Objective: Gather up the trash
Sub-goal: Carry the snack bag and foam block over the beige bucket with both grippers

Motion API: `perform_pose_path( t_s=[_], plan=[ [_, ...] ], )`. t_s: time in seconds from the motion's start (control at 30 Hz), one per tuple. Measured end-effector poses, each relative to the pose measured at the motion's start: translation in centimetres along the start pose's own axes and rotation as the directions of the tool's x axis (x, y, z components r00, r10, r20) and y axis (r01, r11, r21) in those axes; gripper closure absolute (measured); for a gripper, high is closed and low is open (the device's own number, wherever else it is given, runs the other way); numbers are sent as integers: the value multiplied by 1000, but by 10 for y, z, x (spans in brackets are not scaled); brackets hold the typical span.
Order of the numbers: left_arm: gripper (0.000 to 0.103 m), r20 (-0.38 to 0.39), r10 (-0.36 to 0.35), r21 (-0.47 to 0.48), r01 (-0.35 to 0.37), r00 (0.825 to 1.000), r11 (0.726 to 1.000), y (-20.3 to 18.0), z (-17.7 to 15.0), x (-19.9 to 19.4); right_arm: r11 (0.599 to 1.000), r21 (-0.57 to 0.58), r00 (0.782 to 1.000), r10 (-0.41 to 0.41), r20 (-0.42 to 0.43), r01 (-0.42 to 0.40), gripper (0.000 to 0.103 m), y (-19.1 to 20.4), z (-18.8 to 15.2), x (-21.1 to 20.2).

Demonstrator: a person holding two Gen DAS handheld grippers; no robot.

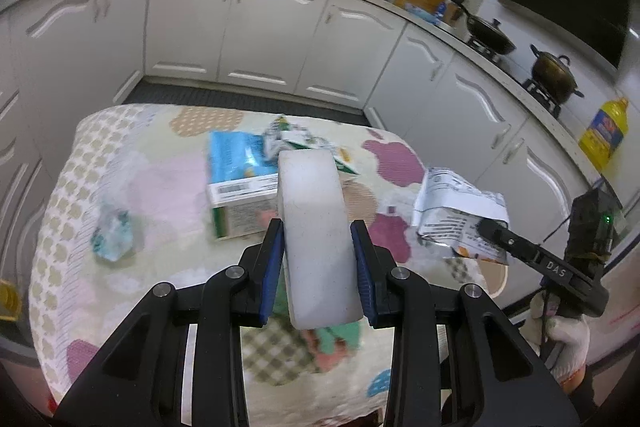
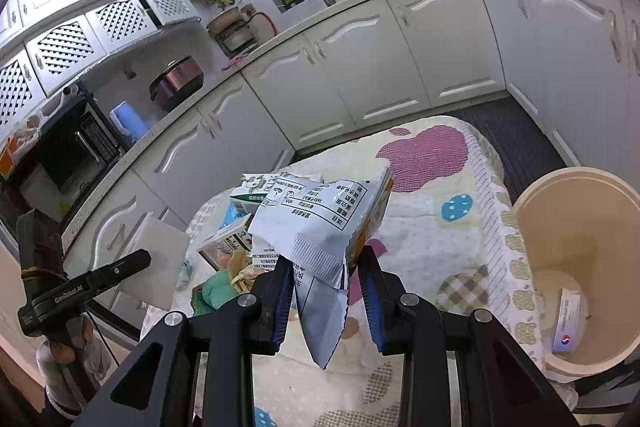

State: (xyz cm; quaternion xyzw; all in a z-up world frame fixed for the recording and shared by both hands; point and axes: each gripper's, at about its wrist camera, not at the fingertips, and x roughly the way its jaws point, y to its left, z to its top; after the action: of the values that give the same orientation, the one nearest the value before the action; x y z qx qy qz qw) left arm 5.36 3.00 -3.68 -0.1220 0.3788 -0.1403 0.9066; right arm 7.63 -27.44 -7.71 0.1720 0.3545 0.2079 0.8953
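So both hands are loaded right now; the left hand-held gripper [image 1: 318, 247] is clamped on a white foam block [image 1: 314, 227], blue pads pressed flat on its two long sides, block sticking straight out over the worktop [image 1: 80, 219] with the patterned cloth on it; the right hand-held gripper [image 2: 326, 291] is pinched shut on a crumpled snack wrapper [image 2: 320, 227], holding it by the crimped end so the rest flops up and forward.

Handling-wise, my guess: the foam looks featherlight and a bit squishy, so a grip across the flat faces like that should be plenty, squeeze harder and it probably just dents; the wrapper is the annoying one, thin, slick foil-type stuff, no stiffness at all, so the sealed seam is about the only bit worth grabbing; take it by the loose middle and I reckon it slides out.

The beige bin [image 2: 568, 227] stands just beside the worktop on the right-hand side, already with a small box [image 2: 568, 319] in the bottom; the wrapper is near it but not over the rim yet.

Still lying on the cloth: a blue-and-green carton [image 1: 240, 183] with another torn pack behind it, and a little scrunched clear wrapper [image 1: 112, 233] off to the left; those haven't been collected.
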Motion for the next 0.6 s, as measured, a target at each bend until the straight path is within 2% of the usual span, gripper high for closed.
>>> perform_pose_path(
  t_s=[0.6],
  plan=[
    [72,-65,-82,145,90,995,985,-89,3,50,996,50,995,-77,65,74,72,-37,5,-37]
  ],
)
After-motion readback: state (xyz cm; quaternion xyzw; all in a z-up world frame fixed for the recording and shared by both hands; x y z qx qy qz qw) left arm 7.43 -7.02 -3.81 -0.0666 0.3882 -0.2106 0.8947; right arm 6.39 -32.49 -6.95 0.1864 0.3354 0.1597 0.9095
